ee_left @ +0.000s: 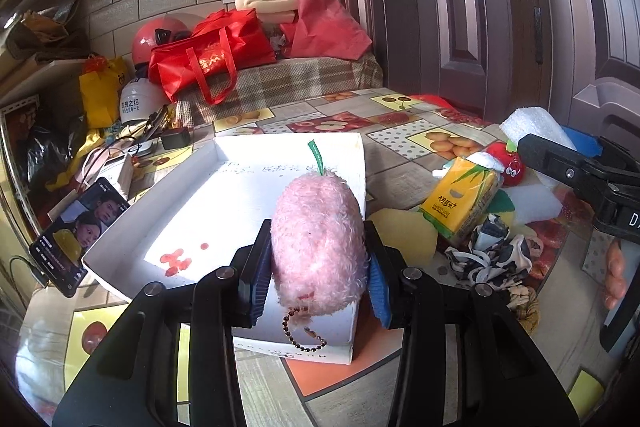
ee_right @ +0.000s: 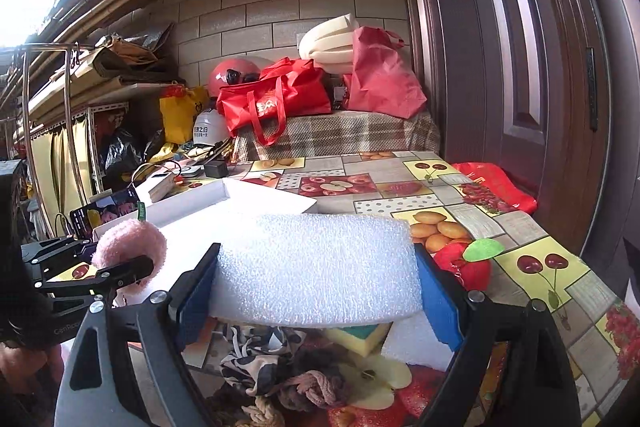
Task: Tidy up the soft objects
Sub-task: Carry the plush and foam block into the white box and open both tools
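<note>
My left gripper (ee_left: 316, 263) is shut on a pink fuzzy plush toy (ee_left: 318, 243) with a green tag and a bead chain, held over the near rim of a white shallow box (ee_left: 224, 155). My right gripper (ee_right: 316, 287) is shut on a white foam pad (ee_right: 316, 267), held above a pile of soft things. The pile holds a black-and-white cloth (ee_left: 492, 255), a red plush apple (ee_left: 506, 163), a yellow tissue pack (ee_left: 460, 203), yellow sponges (ee_left: 404, 239) and braided hair ties (ee_right: 316, 391). The right gripper with the foam also shows at the right of the left wrist view (ee_left: 560, 163).
A phone (ee_left: 76, 235) leans at the box's left edge. Chargers and cables (ee_left: 160, 143) lie behind the box. Red bags (ee_left: 212, 55), helmets and foam rolls sit on a bench behind the table. A brown door (ee_left: 500, 7) stands at the right.
</note>
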The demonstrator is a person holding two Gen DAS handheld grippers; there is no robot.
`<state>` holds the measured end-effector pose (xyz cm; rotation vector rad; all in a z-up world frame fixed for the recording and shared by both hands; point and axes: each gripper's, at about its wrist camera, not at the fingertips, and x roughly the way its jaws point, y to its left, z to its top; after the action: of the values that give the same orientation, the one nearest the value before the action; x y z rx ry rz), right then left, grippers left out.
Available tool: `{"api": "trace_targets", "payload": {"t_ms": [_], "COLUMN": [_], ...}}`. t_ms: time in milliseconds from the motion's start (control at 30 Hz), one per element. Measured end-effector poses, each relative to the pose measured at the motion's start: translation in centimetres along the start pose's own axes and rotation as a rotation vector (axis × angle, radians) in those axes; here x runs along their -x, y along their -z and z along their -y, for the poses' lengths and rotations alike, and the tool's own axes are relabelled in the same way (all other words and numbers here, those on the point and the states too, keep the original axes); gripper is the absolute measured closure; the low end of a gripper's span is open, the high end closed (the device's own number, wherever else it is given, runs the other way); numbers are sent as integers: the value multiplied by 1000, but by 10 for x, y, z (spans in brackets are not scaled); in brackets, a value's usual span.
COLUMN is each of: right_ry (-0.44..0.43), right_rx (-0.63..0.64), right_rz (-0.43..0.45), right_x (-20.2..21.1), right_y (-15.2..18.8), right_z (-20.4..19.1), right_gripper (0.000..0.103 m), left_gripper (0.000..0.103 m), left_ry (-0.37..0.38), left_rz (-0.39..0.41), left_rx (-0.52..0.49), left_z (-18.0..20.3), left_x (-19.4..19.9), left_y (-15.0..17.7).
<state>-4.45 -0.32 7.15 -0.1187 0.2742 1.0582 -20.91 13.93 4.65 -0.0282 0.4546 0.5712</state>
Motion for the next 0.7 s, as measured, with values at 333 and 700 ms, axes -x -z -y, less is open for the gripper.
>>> {"api": "trace_targets", "payload": {"t_ms": [333,700], "right_ry": [-86,-41], "right_rx": [63,67], "right_rz": [-29,-54], "right_x": [-24,-73], "right_y": [0,-2], "right_z": [-56,-91], "right_gripper": [14,14], "left_gripper": [62,62], "left_ry": [-47,-96], "left_rz": [57,22], "left_rx": [46,145], "left_z": [-50,-90], "left_x": [-21,-54], "left_y": [-8,-17]}}
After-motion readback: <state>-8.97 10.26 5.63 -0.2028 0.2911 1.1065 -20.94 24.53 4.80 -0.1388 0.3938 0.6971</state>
